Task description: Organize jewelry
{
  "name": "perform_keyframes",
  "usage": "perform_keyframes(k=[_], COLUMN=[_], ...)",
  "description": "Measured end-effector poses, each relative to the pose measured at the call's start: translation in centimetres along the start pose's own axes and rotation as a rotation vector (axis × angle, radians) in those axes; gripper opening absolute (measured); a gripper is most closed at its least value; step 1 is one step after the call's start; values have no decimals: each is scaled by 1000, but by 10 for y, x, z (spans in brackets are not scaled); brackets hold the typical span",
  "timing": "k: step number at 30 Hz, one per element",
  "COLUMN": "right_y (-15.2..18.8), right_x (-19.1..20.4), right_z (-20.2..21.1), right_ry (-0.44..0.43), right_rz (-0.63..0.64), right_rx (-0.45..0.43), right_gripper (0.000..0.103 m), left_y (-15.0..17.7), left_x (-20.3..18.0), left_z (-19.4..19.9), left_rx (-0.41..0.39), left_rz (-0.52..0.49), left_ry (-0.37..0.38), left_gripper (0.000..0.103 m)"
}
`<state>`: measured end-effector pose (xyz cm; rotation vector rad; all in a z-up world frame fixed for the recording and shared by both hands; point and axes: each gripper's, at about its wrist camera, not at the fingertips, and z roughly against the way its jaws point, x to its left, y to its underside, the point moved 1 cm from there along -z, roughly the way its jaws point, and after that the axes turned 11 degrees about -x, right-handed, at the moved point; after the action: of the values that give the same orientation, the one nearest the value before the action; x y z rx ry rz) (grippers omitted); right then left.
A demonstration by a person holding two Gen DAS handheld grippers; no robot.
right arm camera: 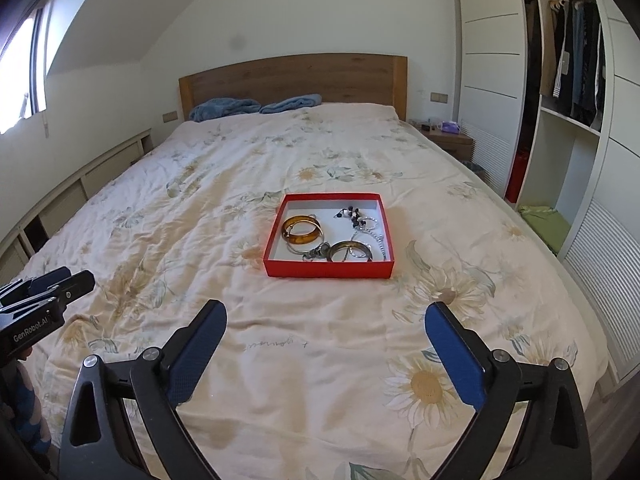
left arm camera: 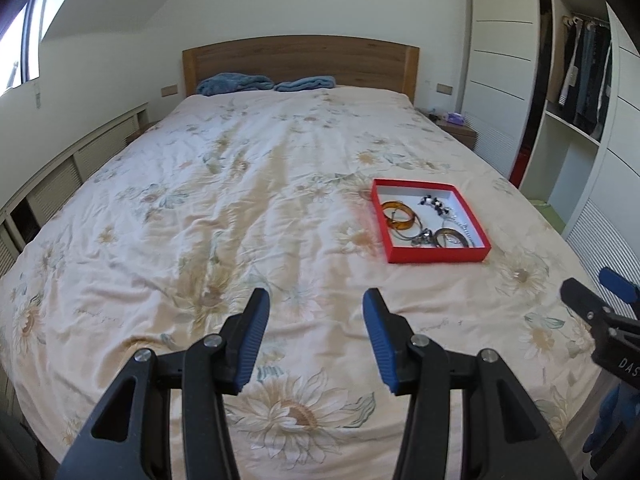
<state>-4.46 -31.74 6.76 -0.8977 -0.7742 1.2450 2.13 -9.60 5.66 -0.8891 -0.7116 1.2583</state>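
A red tray (right arm camera: 328, 270) with a white inside lies on the bed, ahead of my right gripper; it also shows in the left wrist view (left arm camera: 438, 257), right of centre. In it lie an amber bangle (right arm camera: 303, 232), a darker metal bangle (right arm camera: 351, 251), a beaded piece with dark and white beads (right arm camera: 354, 216) and silver chains (right arm camera: 378, 240). My left gripper (left arm camera: 316, 340) is open and empty above the bedspread, left of the tray. My right gripper (right arm camera: 326, 354) is open wide and empty, in front of the tray.
The bed has a floral cream bedspread (right arm camera: 240, 320), blue folded blankets (right arm camera: 256, 106) and a wooden headboard (right arm camera: 292, 76). A bedside table (right arm camera: 448, 138) and an open wardrobe with hanging clothes (right arm camera: 572, 60) stand at the right. Low louvred cabinets (left arm camera: 60, 184) run along the left wall.
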Motion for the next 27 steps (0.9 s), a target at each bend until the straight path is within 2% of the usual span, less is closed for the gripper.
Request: perform_keyframes(k=[10, 17, 27], right_y=[-14, -29, -28], right_x=[9, 19, 27], right_z=[-16, -30, -50], right_ry=[-12, -29, -51], right_rz=[65, 99, 127], right_rx=[17, 34, 70], right_gripper=[99, 100, 100], left_y=[-16, -30, -30], left_x=[-11, -6, -3], left_z=[-24, -38, -52], left_rx=[15, 17, 28], left_rz=[6, 12, 5], left_ry=[18, -5, -26], left_gripper=[47, 47, 47])
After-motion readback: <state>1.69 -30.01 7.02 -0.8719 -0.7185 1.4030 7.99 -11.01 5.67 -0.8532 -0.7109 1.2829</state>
